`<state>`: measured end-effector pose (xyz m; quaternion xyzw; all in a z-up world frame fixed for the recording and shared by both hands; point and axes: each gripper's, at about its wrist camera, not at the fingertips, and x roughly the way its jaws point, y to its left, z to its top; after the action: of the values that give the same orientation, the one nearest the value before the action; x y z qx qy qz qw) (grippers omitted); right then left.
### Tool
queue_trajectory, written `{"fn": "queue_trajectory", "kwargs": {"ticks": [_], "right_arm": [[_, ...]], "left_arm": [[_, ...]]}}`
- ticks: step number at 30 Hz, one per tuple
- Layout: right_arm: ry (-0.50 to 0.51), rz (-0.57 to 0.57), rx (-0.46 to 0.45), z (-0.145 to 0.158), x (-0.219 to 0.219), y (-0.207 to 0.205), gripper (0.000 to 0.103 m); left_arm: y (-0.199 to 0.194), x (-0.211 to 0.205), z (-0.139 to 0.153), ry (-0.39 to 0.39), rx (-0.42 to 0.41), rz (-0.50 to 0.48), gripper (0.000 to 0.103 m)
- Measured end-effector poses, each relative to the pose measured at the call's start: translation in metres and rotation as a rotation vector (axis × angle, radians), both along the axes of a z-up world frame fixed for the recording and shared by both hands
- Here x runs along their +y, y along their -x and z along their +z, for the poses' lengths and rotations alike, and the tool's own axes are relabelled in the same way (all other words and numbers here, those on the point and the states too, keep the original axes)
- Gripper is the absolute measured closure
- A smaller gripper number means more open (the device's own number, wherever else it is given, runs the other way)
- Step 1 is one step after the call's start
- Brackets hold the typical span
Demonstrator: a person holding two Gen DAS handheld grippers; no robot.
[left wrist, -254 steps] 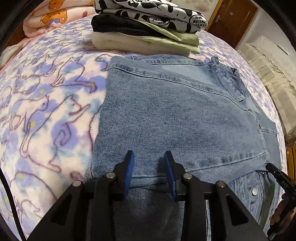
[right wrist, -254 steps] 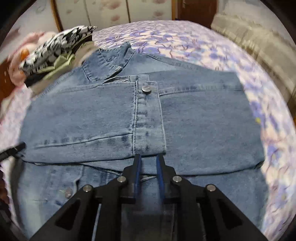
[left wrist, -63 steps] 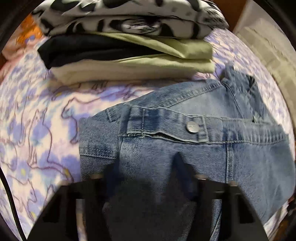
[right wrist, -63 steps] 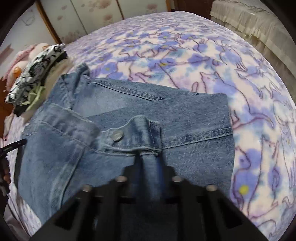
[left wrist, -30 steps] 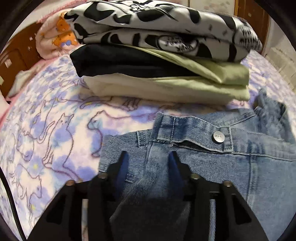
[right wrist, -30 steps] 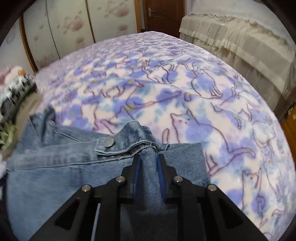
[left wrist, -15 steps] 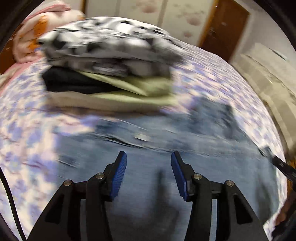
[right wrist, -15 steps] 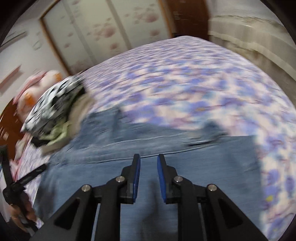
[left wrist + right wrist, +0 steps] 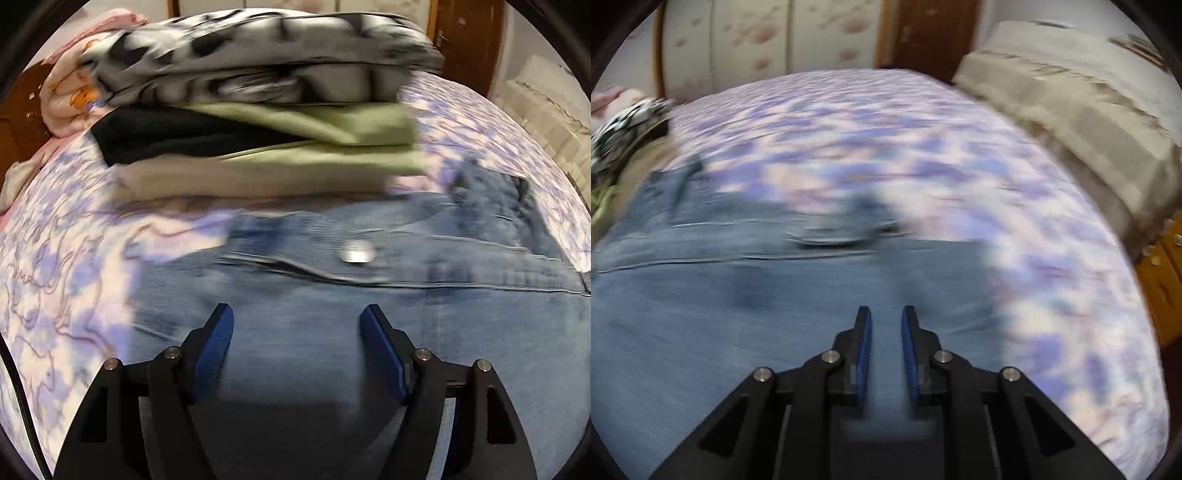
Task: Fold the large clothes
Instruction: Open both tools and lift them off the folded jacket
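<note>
Denim garment (image 9: 332,332) lies folded on the bed (image 9: 66,280), its snap-fastened hem edge turned toward the far side, just short of the stack of folded clothes (image 9: 258,122). In the right wrist view the same garment (image 9: 738,314) fills the near left, with bare blanket beyond it to the right.

Left gripper (image 9: 297,325) hangs over the denim with its fingers spread. They have just been opening, and nothing sits between them; the cloth lies flat beneath, not pinched. Judged reason: the folded edge has been laid down and let go, so the fold rests under its own weight.

Right gripper (image 9: 886,325) is over the garment's right part, fingers drawn near together with a narrow gap showing between the blue pads. No cloth is caught in that gap.

Both views are smeared by motion, so the exact lie of the far hem is uncertain.

Containers: none in view. The stack serves as the collecting place, holding a patterned black-and-white piece on top, green, black and cream pieces below. The garment probably belongs on it next.
</note>
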<state>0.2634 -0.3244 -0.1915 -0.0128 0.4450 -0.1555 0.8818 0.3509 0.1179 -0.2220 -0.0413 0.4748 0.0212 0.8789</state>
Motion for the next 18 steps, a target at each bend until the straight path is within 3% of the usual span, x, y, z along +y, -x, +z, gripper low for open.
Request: {"fn": "queue_trajectory", "kwargs": {"ticks": [1,3,7,10,14,18], "right_arm": [[0.006,-0.022,-0.001,0.000,-0.014,0.007,0.080],[0.033,-0.081,0.034,-0.002,-0.035,0.015,0.075],[-0.076,-0.116,0.038,0.004,-0.053,0.027,0.074],[-0.110,-0.117,0.026,0.015,-0.046,0.032,0.074],[-0.153,-0.078,0.000,0.037,-0.020,0.040,0.074],[-0.153,-0.011,-0.010,0.063,0.005,0.054,0.074]], "left_arm": [[0.003,0.010,-0.001,0.036,-0.004,-0.013,0.031],[0.007,0.016,0.001,0.029,-0.001,-0.019,0.031],[0.010,0.011,0.007,-0.005,0.044,0.007,0.030],[0.017,0.011,0.018,0.021,0.080,0.020,0.030],[0.038,0.008,0.047,0.021,0.062,0.000,0.029],[0.065,-0.002,0.079,0.001,0.027,-0.029,0.020]]}}
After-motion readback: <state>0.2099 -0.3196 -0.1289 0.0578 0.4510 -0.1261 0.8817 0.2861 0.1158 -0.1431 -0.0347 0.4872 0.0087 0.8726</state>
